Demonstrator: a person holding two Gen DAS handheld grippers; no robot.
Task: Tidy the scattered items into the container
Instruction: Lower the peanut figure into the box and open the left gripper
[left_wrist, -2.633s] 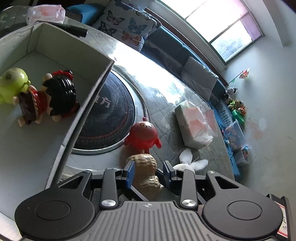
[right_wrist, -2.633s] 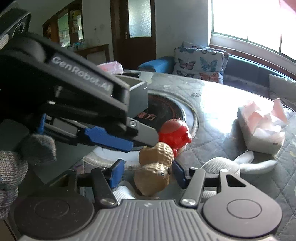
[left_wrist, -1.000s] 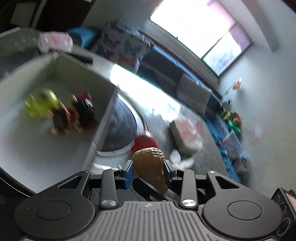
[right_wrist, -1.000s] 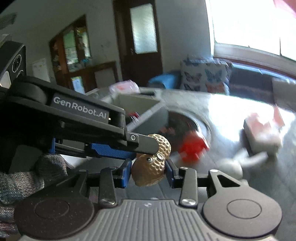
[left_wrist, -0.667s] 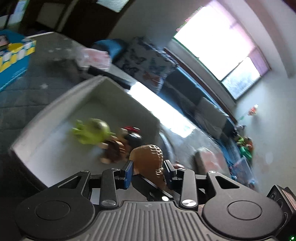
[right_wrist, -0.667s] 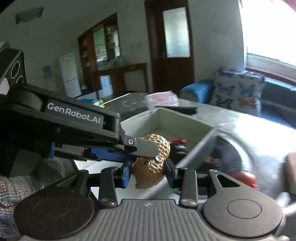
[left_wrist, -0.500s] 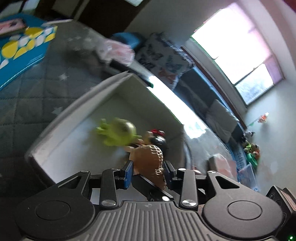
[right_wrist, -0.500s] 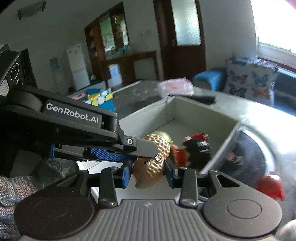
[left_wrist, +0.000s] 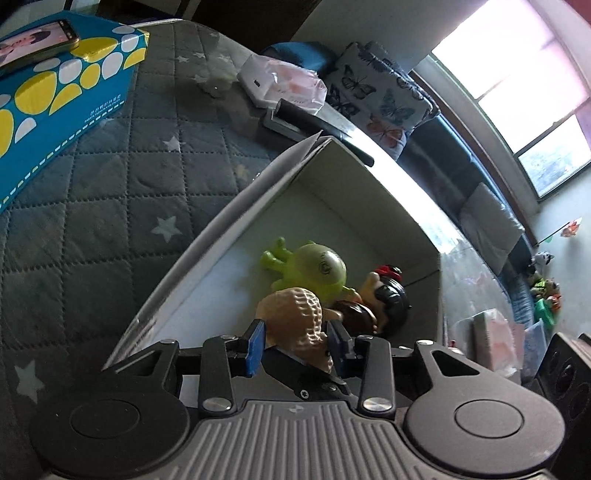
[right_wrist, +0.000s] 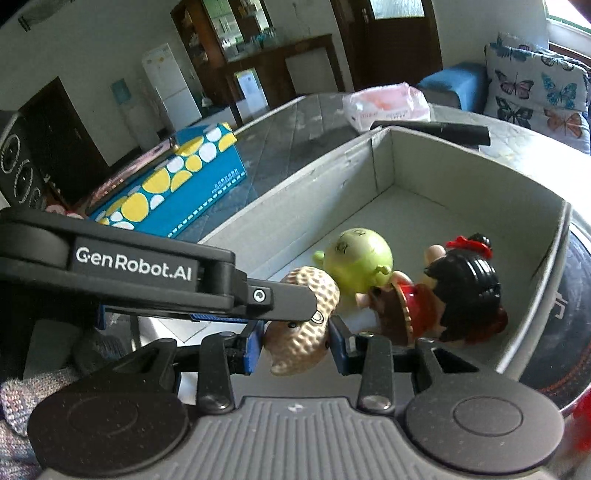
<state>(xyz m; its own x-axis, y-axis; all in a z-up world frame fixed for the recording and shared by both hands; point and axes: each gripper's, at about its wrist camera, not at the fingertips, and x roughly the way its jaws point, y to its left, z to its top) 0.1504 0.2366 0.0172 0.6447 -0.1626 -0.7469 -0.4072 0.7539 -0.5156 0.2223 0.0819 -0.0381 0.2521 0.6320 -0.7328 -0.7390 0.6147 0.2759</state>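
Both grippers are shut on one tan peanut toy (left_wrist: 295, 314), which also shows in the right wrist view (right_wrist: 303, 321). My left gripper (left_wrist: 295, 345) and my right gripper (right_wrist: 297, 350) hold it over the near end of the grey box (left_wrist: 229, 218), whose wall also shows in the right wrist view (right_wrist: 295, 206). Inside the box lie a green monster toy (left_wrist: 314, 266) (right_wrist: 354, 264) and a black-haired doll (left_wrist: 384, 299) (right_wrist: 450, 291), just beyond the peanut. The left gripper's finger (right_wrist: 280, 297) crosses the right wrist view.
A blue box with yellow spots (left_wrist: 55, 92) (right_wrist: 173, 192) with a phone (left_wrist: 33, 40) on top lies left of the grey box. A pink tissue pack (left_wrist: 284, 83) (right_wrist: 388, 103) and a black bar (right_wrist: 436, 131) lie behind it. A dark round plate (right_wrist: 561, 332) is on the right.
Both grippers have carried the peanut toy up from the table and leftward, from beside the red toy to over the grey box. Both stay shut on it.
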